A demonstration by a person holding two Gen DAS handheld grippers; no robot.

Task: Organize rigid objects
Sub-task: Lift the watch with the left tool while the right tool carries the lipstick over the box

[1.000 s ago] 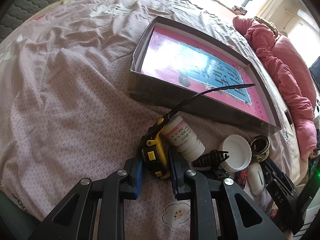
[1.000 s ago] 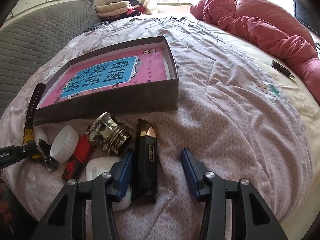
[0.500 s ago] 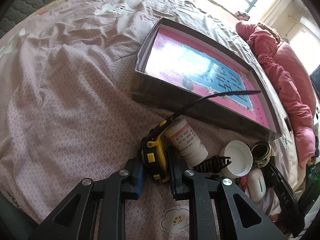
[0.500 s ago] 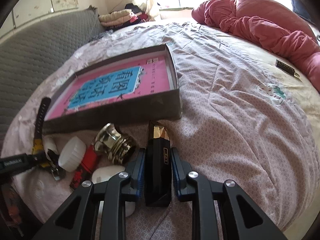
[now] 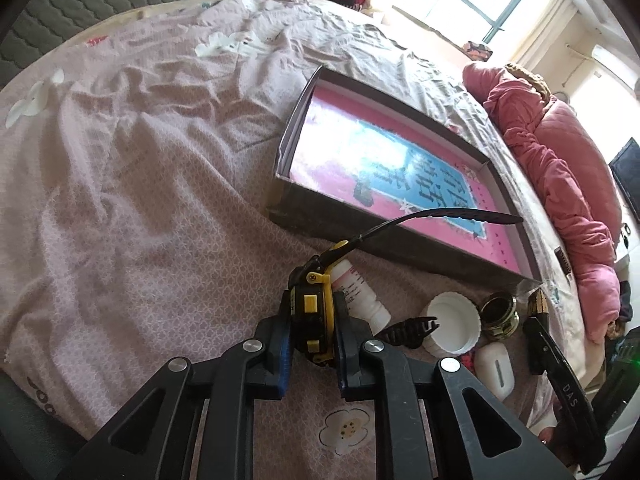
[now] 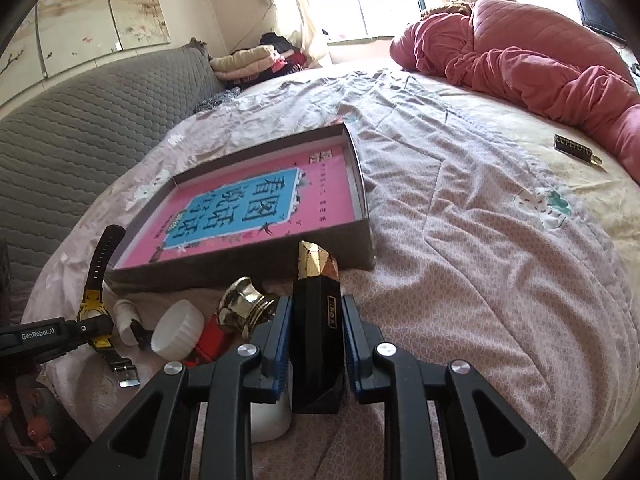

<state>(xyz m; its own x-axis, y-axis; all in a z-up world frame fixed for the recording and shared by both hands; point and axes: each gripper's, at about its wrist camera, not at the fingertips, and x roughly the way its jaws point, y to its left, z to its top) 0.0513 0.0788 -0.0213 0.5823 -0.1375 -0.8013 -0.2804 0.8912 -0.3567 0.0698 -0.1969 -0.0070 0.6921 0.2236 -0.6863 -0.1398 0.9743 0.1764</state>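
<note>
Both hand-held grippers are clamped on objects beside the shallow box.
Left hand-held gripper (image 5: pixel 311 330) pinches the yellow-black watch (image 5: pixel 310 312); right hand-held gripper (image 6: pixel 316 340) squeezes the black gold-tipped case (image 6: pixel 316 320). Both sit just before the pink-lined box (image 6: pixel 240 268) on the bed (image 6: pixel 480 248), near its front edge, among a white cap (image 6: pixel 174 336), brass knob (image 6: pixel 242 306) and pill bottle (image 5: pixel 360 292).

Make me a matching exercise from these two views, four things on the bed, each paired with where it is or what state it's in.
Things:
1. yellow watch
2. black bar with gold tip
3. white cap
4. grey box

States:
A. lying loose on the bedspread
B. clamped in the right gripper
C. holds a pink book
D. clamped in the left gripper

Pairs: 1-D, 2-B, 3-A, 4-C
</note>
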